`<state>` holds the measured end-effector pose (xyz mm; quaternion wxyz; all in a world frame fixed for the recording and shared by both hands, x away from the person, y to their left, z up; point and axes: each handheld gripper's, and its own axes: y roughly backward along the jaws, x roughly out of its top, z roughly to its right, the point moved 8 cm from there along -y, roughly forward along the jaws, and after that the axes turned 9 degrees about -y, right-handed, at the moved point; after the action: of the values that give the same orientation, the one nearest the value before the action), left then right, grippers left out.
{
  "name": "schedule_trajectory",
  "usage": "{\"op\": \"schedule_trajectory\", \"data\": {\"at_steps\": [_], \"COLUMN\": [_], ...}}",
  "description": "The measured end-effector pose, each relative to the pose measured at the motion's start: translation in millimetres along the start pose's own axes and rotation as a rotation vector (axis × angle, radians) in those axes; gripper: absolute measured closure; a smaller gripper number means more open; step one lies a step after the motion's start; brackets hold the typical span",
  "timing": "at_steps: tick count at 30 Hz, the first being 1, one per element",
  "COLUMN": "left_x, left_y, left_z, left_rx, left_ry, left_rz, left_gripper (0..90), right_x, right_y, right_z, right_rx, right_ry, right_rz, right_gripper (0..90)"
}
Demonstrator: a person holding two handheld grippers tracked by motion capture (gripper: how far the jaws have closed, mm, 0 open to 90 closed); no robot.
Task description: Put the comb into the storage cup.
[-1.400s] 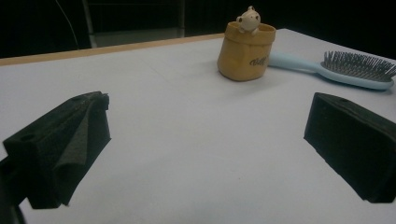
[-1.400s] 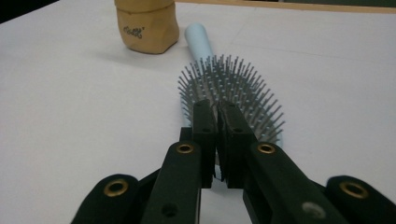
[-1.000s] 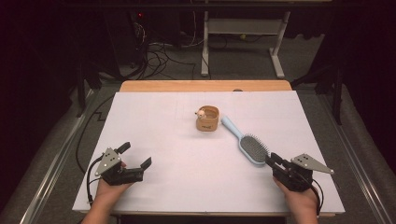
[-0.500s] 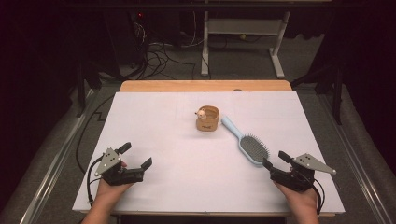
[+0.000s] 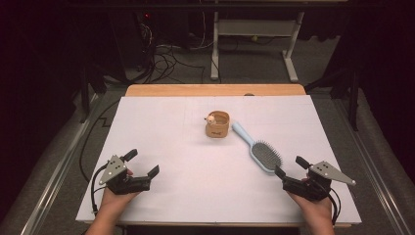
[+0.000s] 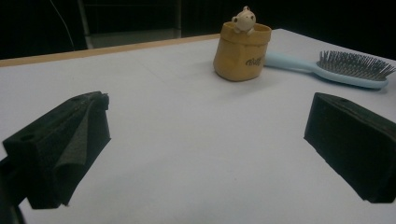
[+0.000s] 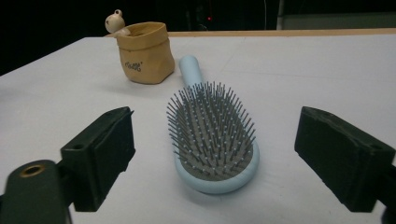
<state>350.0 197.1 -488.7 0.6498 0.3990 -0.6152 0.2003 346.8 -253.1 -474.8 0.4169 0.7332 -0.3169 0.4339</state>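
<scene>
Right gripper view shows the hairbrush (image 7: 212,140) lying bristles-up on the counter (image 7: 303,79) just ahead of the right gripper (image 7: 215,154), handle pointing away toward the tan pouch (image 7: 142,53), whose fingers (image 7: 109,144) have just been opening, now wide and empty.

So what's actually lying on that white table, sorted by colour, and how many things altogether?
Light blue: 1, the hairbrush
Tan: 1, the little pouch with a small figure peeking over its rim
Black: 2, the left hand-held gripper and the right hand-held gripper, both open
Total: 4
</scene>
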Motion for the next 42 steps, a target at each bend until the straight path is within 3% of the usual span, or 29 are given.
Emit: {"op": "schedule_trajectory", "data": {"at_steps": [5,12,21,26,27,30,42], "left_x": [0.5,-1.9,-0.4,1.1,2.0,2.6,2.2], "left_y": [0.1,-3.4,-3.2,-4.6,-4.7,-4.3,-3.6], "left_z": [-0.1,-0.8,-1.5,1.5,1.9,1.9,2.8], "left_rx": [-0.004,-0.013,-0.030,-0.031,-0.031,-0.032,-0.036], "left_ry": [0.010,0.006,0.011,-0.015,-0.018,-0.018,-0.028], "left_rz": [0.008,-0.005,-0.010,-0.005,0.000,0.003,0.004], "left_gripper": [1.1,1.1,1.1,0.9,0.8,0.9,0.8], "right_x": [1.9,3.4,-5.1,-9.0,-11.7,-15.5,-31.5], "right_y": [-1.3,-2.1,-8.6,-11.5,-13.4,-15.4,-16.3], "right_z": [-1.5,-5.8,9.1,9.8,10.1,10.9,14.0], "right_rx": [-0.014,-0.035,-0.092,-0.104,-0.109,-0.114,-0.112], "right_ry": [0.010,0.043,0.032,0.067,0.087,0.109,0.162], "right_rz": [0.012,0.005,-0.160,-0.227,-0.265,-0.313,-0.445], "right_gripper": [0.4,0.4,0.4,0.4,0.3,0.4,0.4]}}
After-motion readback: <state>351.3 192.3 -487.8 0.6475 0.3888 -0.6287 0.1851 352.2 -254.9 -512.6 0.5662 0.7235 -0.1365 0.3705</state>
